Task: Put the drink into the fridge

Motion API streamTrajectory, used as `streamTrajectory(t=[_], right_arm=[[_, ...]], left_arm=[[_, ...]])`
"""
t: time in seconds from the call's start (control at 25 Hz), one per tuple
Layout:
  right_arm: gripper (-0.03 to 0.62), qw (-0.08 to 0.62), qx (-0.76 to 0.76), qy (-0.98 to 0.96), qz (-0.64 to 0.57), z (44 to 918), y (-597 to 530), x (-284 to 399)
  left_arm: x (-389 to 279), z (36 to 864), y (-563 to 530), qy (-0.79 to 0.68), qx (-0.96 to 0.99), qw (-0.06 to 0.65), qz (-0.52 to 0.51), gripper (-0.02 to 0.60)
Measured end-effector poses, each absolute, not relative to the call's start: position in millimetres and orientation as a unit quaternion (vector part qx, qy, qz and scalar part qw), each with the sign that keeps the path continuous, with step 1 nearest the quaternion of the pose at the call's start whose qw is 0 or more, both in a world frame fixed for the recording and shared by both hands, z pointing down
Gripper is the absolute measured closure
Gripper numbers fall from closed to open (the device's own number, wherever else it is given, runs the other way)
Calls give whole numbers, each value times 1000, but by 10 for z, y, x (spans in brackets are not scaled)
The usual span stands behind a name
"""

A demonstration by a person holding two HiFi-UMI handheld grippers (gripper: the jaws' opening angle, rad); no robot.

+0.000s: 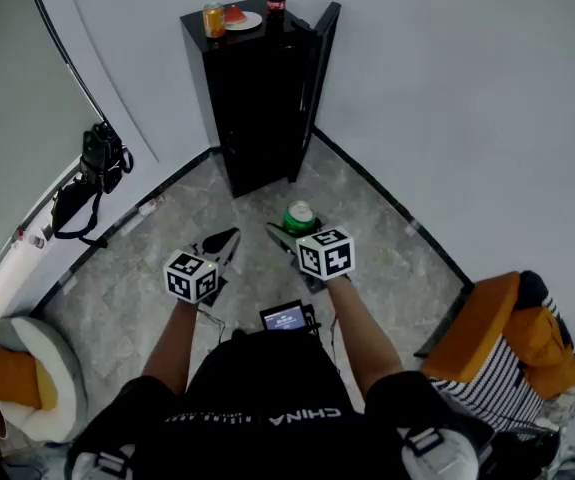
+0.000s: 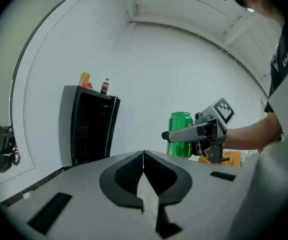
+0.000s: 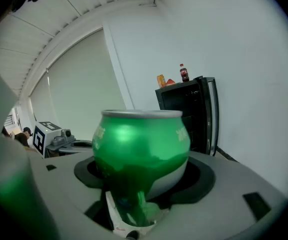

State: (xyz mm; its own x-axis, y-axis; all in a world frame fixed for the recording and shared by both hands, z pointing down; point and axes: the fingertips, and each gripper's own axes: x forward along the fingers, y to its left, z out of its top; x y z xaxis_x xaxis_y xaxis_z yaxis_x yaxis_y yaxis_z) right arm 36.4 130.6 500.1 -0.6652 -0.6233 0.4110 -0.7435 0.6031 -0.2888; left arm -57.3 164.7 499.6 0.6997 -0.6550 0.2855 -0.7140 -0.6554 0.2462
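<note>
Head view: right gripper (image 1: 292, 226) holds the green can (image 1: 300, 215) upright over the floor (image 1: 137, 288), well short of the black fridge (image 1: 257, 98), whose door is ajar. Left gripper (image 1: 222, 241) is beside it.
Left gripper view: jaws pressed together, nothing between them.
Right gripper view: jaws wide, clamped on the can's sides, fridge behind.

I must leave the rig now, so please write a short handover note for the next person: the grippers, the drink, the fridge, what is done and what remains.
Left gripper: fingers shut, empty.
Right gripper: fingers shut on the green can, held upright.
Fridge: in the corner ahead, door open.
Done: the can is in the grip and the fridge is open.
Left: carry the can to the fridge, set it inside, release.
</note>
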Motion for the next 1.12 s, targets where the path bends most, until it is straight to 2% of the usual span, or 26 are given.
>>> streamTrajectory(t=[1.12], right_arm=[[249,118,381,-884,243,4963,1435,492]], left_arm=[[-384,4922,1813,-361,914,159,88,569]])
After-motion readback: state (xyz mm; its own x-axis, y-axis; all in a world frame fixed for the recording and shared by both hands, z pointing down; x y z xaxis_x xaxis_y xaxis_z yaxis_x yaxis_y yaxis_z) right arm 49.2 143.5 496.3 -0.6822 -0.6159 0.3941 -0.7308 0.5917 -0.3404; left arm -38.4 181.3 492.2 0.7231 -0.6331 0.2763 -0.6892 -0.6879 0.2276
